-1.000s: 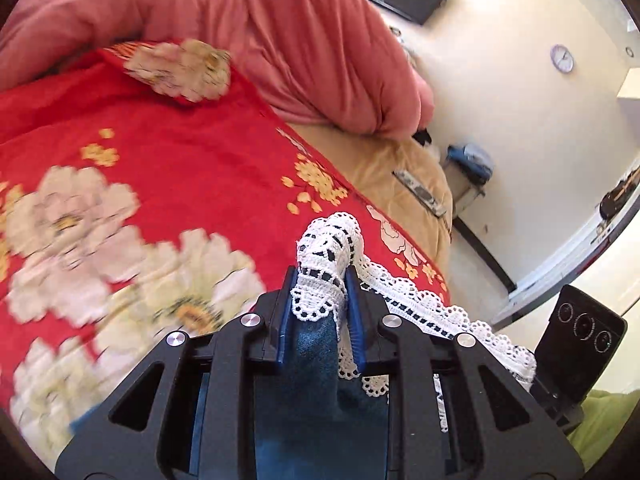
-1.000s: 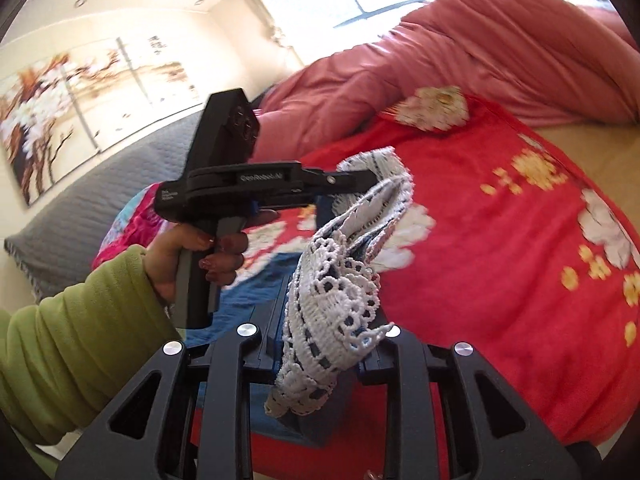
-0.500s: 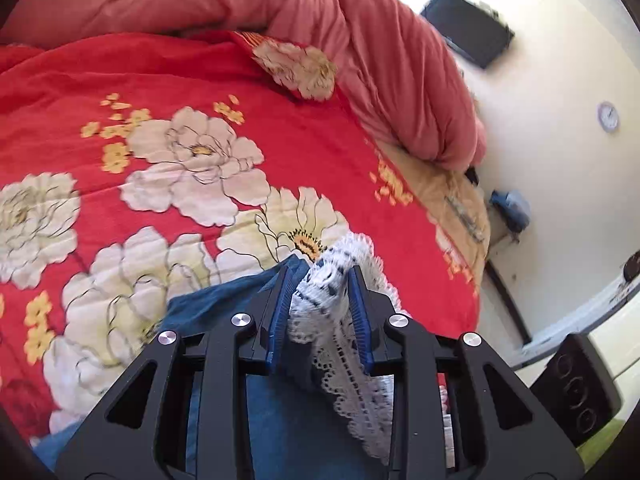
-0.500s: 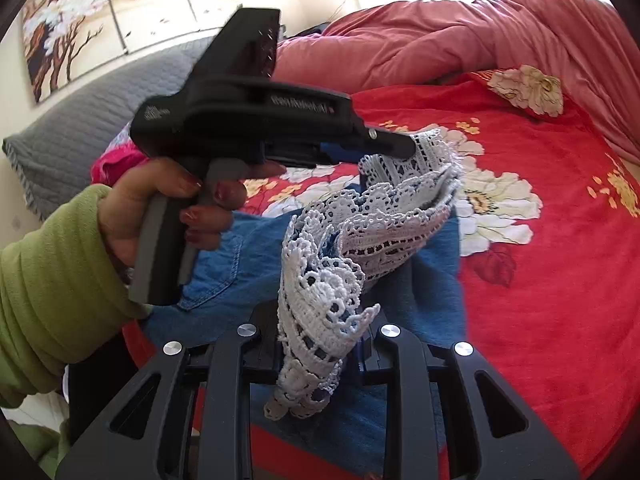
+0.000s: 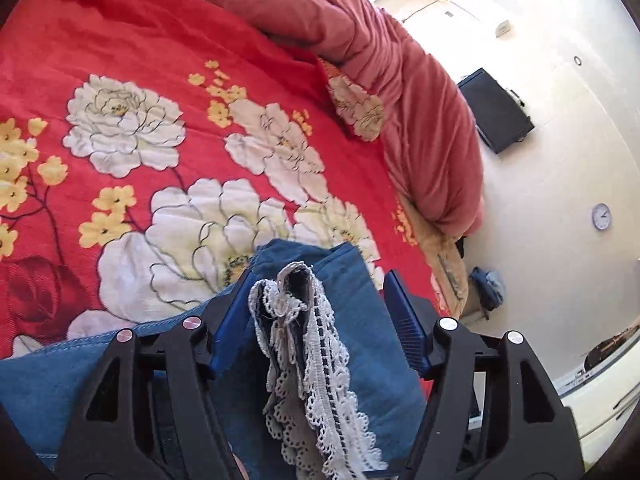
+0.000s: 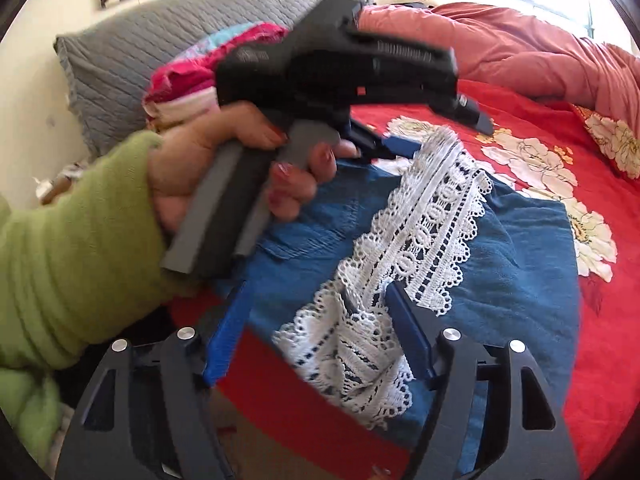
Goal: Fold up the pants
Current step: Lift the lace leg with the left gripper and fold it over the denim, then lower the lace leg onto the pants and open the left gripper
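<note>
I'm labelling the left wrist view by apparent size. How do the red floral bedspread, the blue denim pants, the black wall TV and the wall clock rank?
Largest to smallest as they look:
1. red floral bedspread
2. blue denim pants, though they sit nearest the camera, which inflates them
3. black wall TV
4. wall clock

Both grippers had their jaws spread wide. The left gripper [image 5: 318, 300] pointed forward, gripped by a left hand [image 6: 224, 172] in a green sleeve; the right gripper [image 6: 316, 320] sat nearby.
</note>
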The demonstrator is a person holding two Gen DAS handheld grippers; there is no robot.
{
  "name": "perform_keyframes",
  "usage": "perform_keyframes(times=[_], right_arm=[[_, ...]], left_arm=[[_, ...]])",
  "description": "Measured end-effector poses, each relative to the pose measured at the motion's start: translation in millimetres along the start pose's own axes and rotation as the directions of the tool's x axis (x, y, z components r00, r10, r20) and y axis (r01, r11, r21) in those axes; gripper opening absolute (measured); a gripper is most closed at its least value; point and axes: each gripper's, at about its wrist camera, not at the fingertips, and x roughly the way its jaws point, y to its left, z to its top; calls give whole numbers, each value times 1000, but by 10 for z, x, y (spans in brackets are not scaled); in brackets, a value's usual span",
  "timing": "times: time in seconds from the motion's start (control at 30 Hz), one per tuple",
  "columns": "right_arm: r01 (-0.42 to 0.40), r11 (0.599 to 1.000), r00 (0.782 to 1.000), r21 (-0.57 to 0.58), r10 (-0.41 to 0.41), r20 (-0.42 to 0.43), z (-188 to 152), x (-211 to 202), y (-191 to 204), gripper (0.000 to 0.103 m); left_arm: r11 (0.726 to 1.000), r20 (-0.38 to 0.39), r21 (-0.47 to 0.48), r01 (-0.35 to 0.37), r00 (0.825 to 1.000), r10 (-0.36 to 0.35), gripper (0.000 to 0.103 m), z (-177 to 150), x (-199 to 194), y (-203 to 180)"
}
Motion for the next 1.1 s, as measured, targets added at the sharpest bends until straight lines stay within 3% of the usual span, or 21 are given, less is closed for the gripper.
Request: perform_keyframes(times=[0.1,0.17,0.2,0.33,0.43,0.47,0.5,0.53,0.6,0.67,0.73,0.83,0.9,1.0,1.1], right_arm=[[-68,994,996,83,63,64,23,-255,-177,71],[-47,992,993,117,34,111,86,-395,-343,77],[4,990,992,144,-22,127,132,-465,-512,77],[178,948,981,265,-192,28,318,-395,-1204,77],[193,916,981,352,-190,-44,452,-216,-1719,75],[188,911,982,367,-184,-46,481,-176,-1803,75],[176,907,984,384,-165,-60,529,-84,-1942,74],[177,897,984,406,-160,-77,549,-5,-2055,73],[156,889,986,430,-115,-120,576,166,-2201,67],[117,886,988,449,-56,-147,509,307,-2245,37],[44,889,993,455,10,-115,468,345,-2224,15],[21,894,1000,448,-14,-21,472,129,-2157,12],[63,907,998,416,-63,-14,533,52,-2089,12],[149,924,989,352,-133,-70,592,218,-2051,12],[198,918,977,343,-159,-139,531,454,-2099,18]], left_arm=[[1000,-23,-15,-14,1000,13,57,-19,9,84],[999,-37,-31,-16,999,15,57,-27,59,134],[999,-40,-39,-21,999,20,57,-30,77,156],[997,-39,-50,-53,998,51,57,-31,124,157],[995,-36,-17,-95,995,94,56,-56,154,104],[994,-35,-13,-104,994,103,53,-57,165,100],[994,-39,-12,-113,993,112,41,-61,186,103],[992,-44,-12,-122,992,121,22,-63,207,111],[990,-54,-3,-140,989,140,14,-70,227,111],[990,-52,14,-139,989,139,12,-69,210,69],[991,-35,36,-130,991,132,11,-47,156,-4],[983,8,107,-150,989,150,12,-7,67,-135],[972,23,140,-191,982,190,12,19,94,-166],[951,6,154,-270,962,272,13,9,223,-87],[948,-32,120,-296,953,302,19,-8,299,37]])
